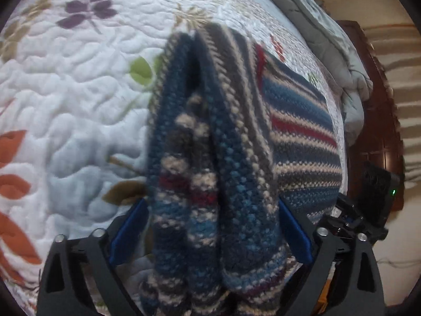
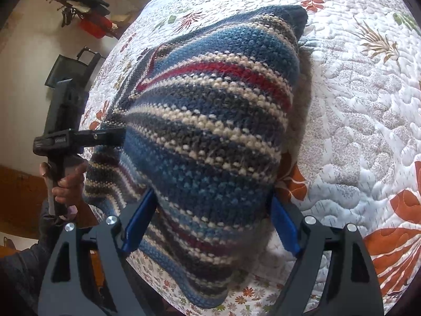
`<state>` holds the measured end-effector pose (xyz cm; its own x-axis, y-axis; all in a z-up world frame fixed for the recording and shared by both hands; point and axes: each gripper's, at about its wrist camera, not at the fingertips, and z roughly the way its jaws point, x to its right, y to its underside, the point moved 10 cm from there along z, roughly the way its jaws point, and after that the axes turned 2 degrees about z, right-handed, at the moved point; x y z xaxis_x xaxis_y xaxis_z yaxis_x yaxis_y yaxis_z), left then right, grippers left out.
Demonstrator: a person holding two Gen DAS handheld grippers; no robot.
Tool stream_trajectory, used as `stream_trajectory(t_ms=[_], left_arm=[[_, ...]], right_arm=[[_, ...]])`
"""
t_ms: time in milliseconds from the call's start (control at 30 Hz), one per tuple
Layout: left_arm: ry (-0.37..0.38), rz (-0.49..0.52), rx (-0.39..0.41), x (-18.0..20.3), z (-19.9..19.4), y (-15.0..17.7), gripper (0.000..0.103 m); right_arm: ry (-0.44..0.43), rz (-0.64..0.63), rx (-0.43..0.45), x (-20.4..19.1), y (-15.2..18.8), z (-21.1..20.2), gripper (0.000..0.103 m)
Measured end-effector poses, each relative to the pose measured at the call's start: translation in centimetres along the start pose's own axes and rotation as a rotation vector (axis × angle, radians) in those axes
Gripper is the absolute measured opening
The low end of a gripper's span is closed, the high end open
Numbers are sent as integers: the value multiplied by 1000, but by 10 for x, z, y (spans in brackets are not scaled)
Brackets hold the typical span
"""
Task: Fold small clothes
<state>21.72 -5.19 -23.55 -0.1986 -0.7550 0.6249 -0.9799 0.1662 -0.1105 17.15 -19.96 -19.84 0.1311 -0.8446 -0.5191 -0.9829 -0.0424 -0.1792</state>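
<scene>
Nearest the left camera, the left gripper point(image 1: 213, 234) stands wide open with a bunched fold of the striped knit garment point(image 1: 210, 158) lying between its blue pads point(image 1: 294, 234); whether the pads press on the wool I cannot tell. The right gripper point(image 2: 210, 223) is likewise spread wide around another thick bunch of the garment point(image 2: 210, 121), grip unclear.

The garment lies on the floral quilt point(image 1: 65, 92), partly lifted off it at the near end and resting flat farther out, toward the quilt's far edge by the grey bedding point(image 1: 329, 52).

Risk, as I judge it: with both sets of jaws this wide, the heavy knit could slide out and the fold collapse unevenly, or a pad could snag loose yarn.

The garment's long axis runs away from both grippers; its stripes cross that axis.
</scene>
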Motion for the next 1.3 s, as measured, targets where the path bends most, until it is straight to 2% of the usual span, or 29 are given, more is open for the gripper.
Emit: stream_trajectory(t_ms=[33,133,400,467,567,633,700,833,967,1033,1133,1300], left_arm=[[10,2,-2,2,0,0,98],[160,-14,-23,22,-2,5,98],[100,-5,-41,41,18,-3,98],[57,-2,-73,41,33,-6,98],[23,19,-73,46,39,-10,99],[13,24,-65,51,39,-12,93],[5,22,-57,53,38,-12,82],[-9,6,-42,49,35,-13,73],[-53,24,-7,44,26,-6,64],[-61,31,12,45,21,-4,61],[-70,41,38,50,20,-2,59],[-60,58,55,68,19,6,57]], right_arm=[[-6,2,-2,-1,0,1,83],[-38,26,-12,0,0,6,83],[-41,22,-21,-4,1,13,84],[-50,25,-25,-4,2,14,85],[-59,23,-30,-4,0,17,85],[-65,23,-31,-3,-1,16,85],[-59,10,-27,-2,0,13,85],[-76,15,-35,0,1,16,84],[-117,35,-36,-1,2,23,73],[-128,36,-22,-1,3,16,59],[-147,39,-2,-2,6,3,48],[-77,-19,59,0,4,-28,44]])
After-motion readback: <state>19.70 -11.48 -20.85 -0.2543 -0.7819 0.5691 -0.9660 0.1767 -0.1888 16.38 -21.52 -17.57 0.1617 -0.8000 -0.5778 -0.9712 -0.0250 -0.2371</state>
